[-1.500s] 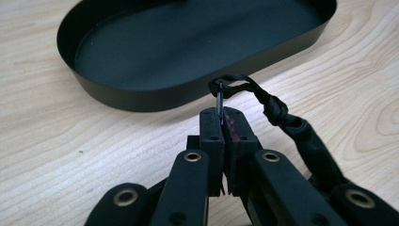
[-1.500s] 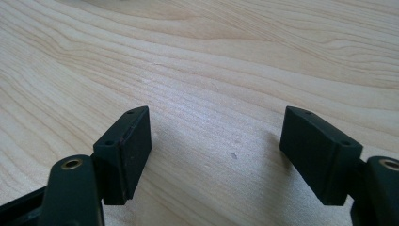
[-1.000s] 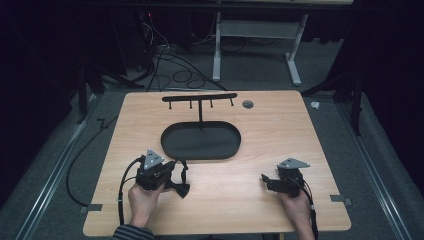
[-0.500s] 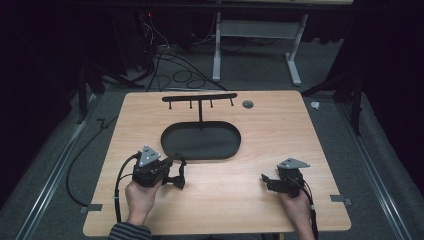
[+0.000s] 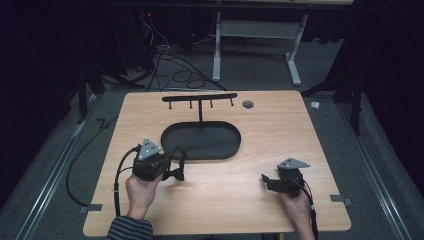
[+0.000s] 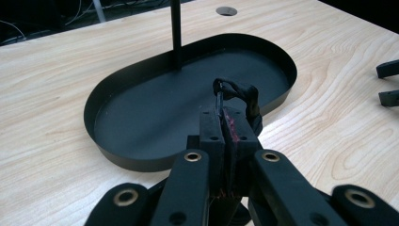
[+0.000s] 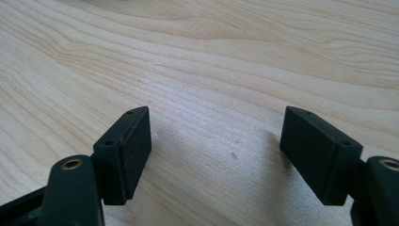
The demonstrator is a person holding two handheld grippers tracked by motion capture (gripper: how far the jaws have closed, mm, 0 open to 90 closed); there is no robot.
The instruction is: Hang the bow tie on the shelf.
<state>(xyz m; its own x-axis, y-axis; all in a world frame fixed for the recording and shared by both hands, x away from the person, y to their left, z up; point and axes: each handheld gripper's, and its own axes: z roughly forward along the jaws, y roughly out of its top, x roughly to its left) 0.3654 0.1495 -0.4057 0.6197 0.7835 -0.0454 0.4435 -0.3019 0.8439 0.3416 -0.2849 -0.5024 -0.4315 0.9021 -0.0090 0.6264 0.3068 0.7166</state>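
Note:
A black oval tray point(image 5: 220, 150) lies mid-table, and a thin post on it carries a T-shaped bar with several small hooks point(image 5: 200, 97). My left gripper point(image 5: 178, 162) hovers at the tray's near-left rim, shut on a small dark looped thing point(image 6: 235, 89) that sticks out past the pads. In the left gripper view the left gripper point(image 6: 225, 117) points over the tray point(image 6: 141, 108) toward the post point(image 6: 176, 33). My right gripper point(image 5: 266, 181) rests on the wood at the near right, open and holding nothing. The right gripper point(image 7: 216, 146) has bare wood between its pads.
The wooden table point(image 5: 280, 125) has a round cable hole point(image 5: 247, 104) near its far edge. Cables and a white desk frame point(image 5: 255, 45) lie on the dark floor behind. In the left gripper view the right gripper's jaw tips point(image 6: 388, 84) show at the right edge.
My left gripper has risen a little and edged toward the tray's near rim, still shut on the small dark thing. The right gripper has kept still.

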